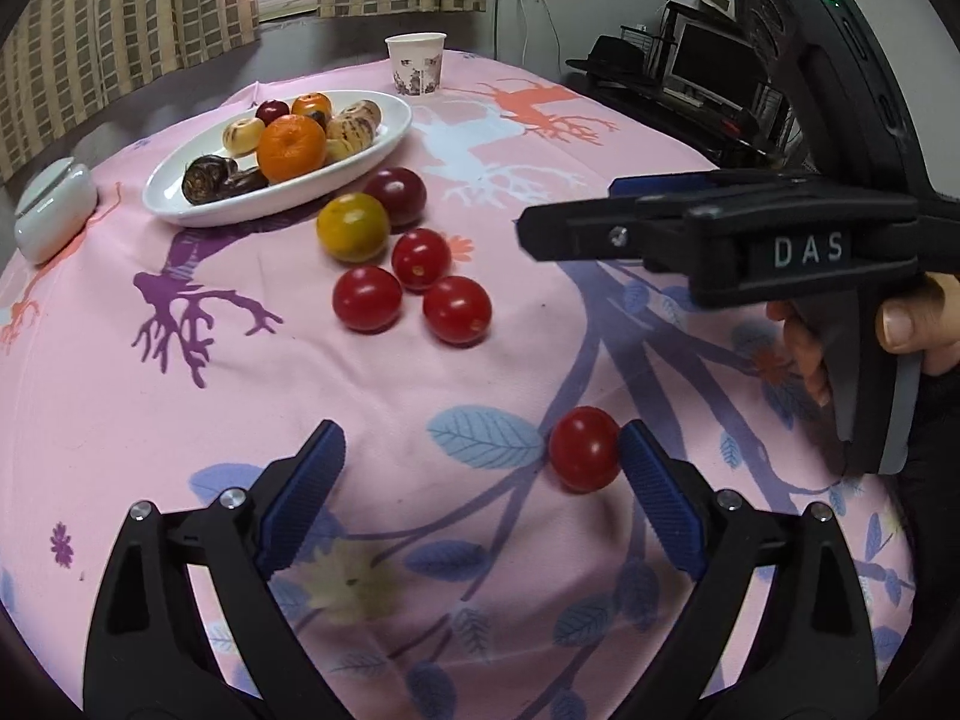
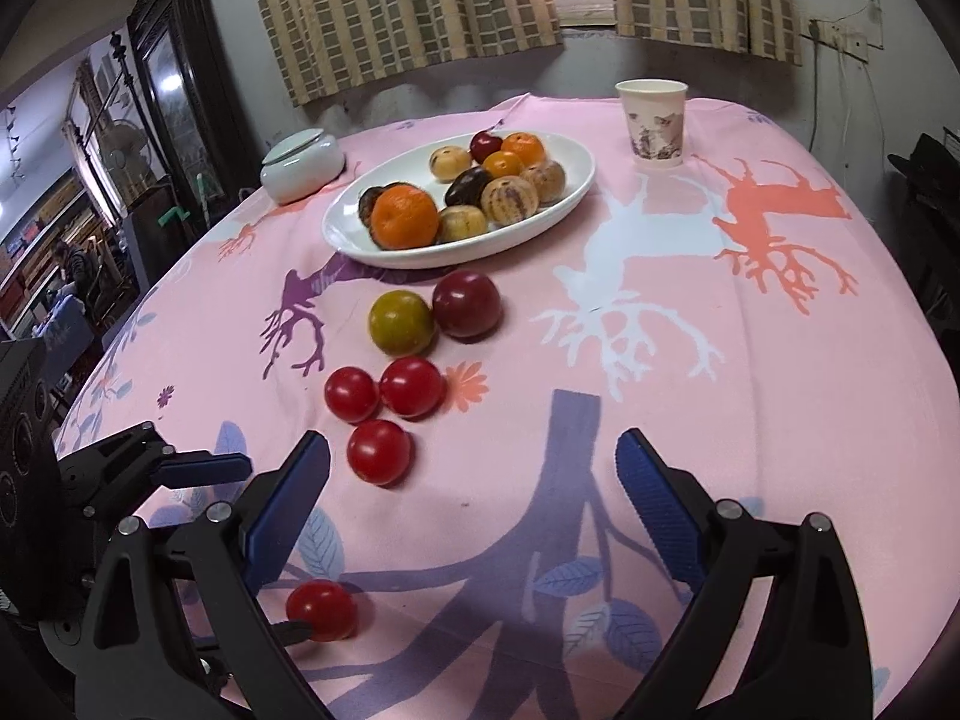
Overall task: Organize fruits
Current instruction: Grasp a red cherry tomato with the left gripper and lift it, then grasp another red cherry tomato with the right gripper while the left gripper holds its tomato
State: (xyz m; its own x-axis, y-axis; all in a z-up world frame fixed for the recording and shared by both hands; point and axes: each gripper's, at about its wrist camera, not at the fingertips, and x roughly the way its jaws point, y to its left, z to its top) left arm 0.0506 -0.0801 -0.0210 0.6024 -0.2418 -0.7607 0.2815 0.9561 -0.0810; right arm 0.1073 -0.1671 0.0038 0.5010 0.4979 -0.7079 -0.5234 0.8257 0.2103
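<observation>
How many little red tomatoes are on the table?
4: three in a cluster, and, and one red tomato apart, touching a finger of the open left claw. None seem hidden.

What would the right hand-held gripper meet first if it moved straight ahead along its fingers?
Probably only the pink tablecloth. The right hand-held gripper is open, and the nearest cherry tomato lies left of its line, though depth is unclear.

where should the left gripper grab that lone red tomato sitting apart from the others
Grip the lone tomato across its widest middle, coming from the near side, low along the tablecloth. It is round and smooth with no handle, so a pinch off centre would likely squirt it out. The left gripper is open with its right finger already beside the tomato; shift right to centre it first.
</observation>
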